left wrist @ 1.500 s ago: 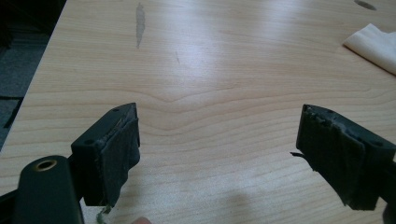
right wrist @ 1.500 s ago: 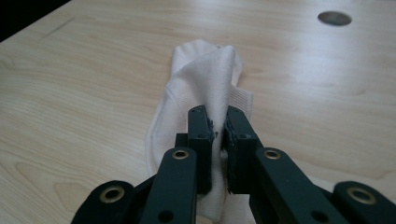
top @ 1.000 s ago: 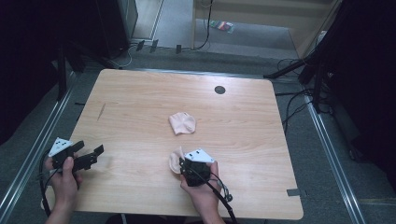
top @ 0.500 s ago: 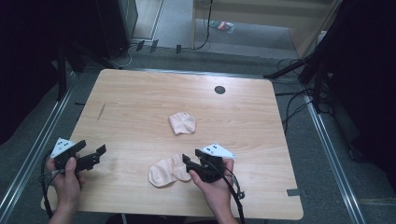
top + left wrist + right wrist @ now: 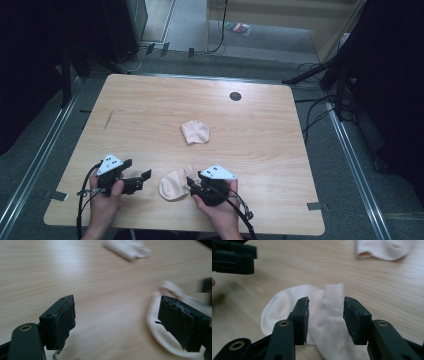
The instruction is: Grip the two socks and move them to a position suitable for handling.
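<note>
Near sock (image 5: pixel 175 184) lies flat on the table (image 5: pixel 150 120), just in front of the right gripper (image 5: pixel 191 183) and between the two grippers. In the right gripper view the sock (image 5: pixel 322 322) spreads under and beyond the jaws, cuff end pointing away from the claw, rounded toe end off to the claw's left. Right jaws stand partly apart w/ sock fabric seen in the gap below; they've just been closing a bit after opening, pads not pressing on the sock as far as the frames show.

Left gripper (image 5: pixel 140 179) sits just left of that sock, jaws wide apart, nothing between them but bare wood. In the left gripper view the sock's edge (image 5: pixel 160 325) curls just behind the claw's right jaw; touching or not, can't tell, pic is blurred there.

Second sock (image 5: pixel 195 132) lies bunched farther out, well beyond both claws, approx mid-table. Seen at top of right gripper view (image 5: pixel 387 248) and left gripper view (image 5: pixel 127 248).

Dark round hole (image 5: pixel 235 96) near the far edge of the table.
</note>
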A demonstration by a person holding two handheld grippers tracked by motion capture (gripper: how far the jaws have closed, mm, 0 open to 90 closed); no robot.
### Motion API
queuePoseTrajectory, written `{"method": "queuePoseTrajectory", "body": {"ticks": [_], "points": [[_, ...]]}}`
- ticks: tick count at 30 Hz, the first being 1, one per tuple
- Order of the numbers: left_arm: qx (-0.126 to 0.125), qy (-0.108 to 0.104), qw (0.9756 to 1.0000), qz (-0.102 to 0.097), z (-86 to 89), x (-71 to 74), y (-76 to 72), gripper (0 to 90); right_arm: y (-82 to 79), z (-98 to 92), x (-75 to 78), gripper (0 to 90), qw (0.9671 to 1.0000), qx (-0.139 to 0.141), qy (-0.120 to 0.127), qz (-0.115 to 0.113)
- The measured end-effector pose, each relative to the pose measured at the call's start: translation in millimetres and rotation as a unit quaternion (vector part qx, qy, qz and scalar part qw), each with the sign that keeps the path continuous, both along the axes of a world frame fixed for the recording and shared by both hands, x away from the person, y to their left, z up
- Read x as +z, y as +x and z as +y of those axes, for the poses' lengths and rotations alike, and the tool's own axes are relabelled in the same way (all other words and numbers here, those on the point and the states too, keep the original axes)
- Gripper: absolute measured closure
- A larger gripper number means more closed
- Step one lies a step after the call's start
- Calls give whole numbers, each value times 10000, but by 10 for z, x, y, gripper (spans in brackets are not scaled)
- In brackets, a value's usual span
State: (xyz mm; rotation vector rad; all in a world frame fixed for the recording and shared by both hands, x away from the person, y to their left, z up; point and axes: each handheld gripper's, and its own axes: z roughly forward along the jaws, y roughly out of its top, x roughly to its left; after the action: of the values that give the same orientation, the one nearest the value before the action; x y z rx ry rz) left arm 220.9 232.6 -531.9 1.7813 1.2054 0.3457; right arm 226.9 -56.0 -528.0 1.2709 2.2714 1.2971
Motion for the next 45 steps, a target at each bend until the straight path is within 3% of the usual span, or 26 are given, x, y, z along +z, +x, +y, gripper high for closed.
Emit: {"method": "queuePoseTrajectory", "body": {"ticks": [1,2,3,6,8,13,15,16,17,18,21,23,28,30,31,32,34,35,36,37,38,39,40,41,42,45], "points": [[0,0,10000,0,0,0,0,154,0,0,0,570,10000,0,0,0],[-169,-32,9998,54,-38,-2,-21,154,-17,39,-19,573,9999,107,-35,4],[-334,-13,9993,153,-110,-4,-61,200,-49,104,-51,591,9996,225,-153,-50],[-423,182,9986,244,-210,-37,-82,317,-81,167,-110,597,9987,340,-342,-159],[-491,410,9975,301,-268,-66,-71,389,-95,184,-155,605,9978,321,-537,-229],[-595,595,9959,339,-369,-113,-79,561,-106,188,-195,651,9975,201,-649,-212],[-670,694,9948,336,-430,-127,-85,595,-114,194,-204,708,9968,141,-745,-249],[-667,877,9934,332,-480,-147,-83,619,-108,192,-215,800,9964,98,-799,-261],[-667,877,9934,332,-480,-147,-83,649,-108,192,-215,800,9964,98,-799,-261],[-602,926,9932,367,-491,-164,-74,687,-94,154,-202,867,9976,36,-663,-179],[-501,1062,9925,328,-494,-160,-70,798,-54,83,-171,881,9992,-41,-401,-12],[-478,1151,9917,310,-479,-161,-63,890,-40,56,-157,882,9993,-67,-368,-15],[-457,1213,9912,259,-458,-159,-38,900,4,-87,-58,884,9997,-154,104,137],[-366,1032,9938,177,-424,-130,-42,900,26,-146,-23,884,9991,-182,313,198],[-344,783,9962,134,-391,-94,-52,900,39,-173,-17,884,9987,-208,409,213],[-395,367,9985,-12,-338,-21,-88,900,54,-210,-9,884,9978,-259,527,309],[-420,317,9986,-64,-333,-2,-103,875,59,-220,-9,883,9976,-252,549,324],[-520,324,9981,24,-376,-20,-101,693,64,-229,-10,883,9970,-271,621,382],[-531,509,9973,1,-430,-45,-105,643,67,-231,-13,883,9966,-258,670,413],[-531,509,9973,1,-430,-45,-105,623,70,-231,-15,882,9963,-260,696,425],[-662,814,9945,0,-554,-91,-102,602,75,-236,-18,882,9962,-238,722,435],[-662,814,9945,0,-554,-91,-102,578,75,-236,-18,882,9962,-238,722,435],[-815,1017,9914,96,-666,-131,-100,570,82,-245,-19,882,9952,-238,815,480],[-815,1017,9914,96,-666,-131,-100,573,82,-245,-19,882,9952,-238,815,480],[-817,1259,9885,161,-734,-164,-105,586,81,-264,-7,882,9952,-265,820,466],[-702,1447,9869,86,-756,-152,-113,665,92,-299,15,882,9949,-310,856,424]]}}
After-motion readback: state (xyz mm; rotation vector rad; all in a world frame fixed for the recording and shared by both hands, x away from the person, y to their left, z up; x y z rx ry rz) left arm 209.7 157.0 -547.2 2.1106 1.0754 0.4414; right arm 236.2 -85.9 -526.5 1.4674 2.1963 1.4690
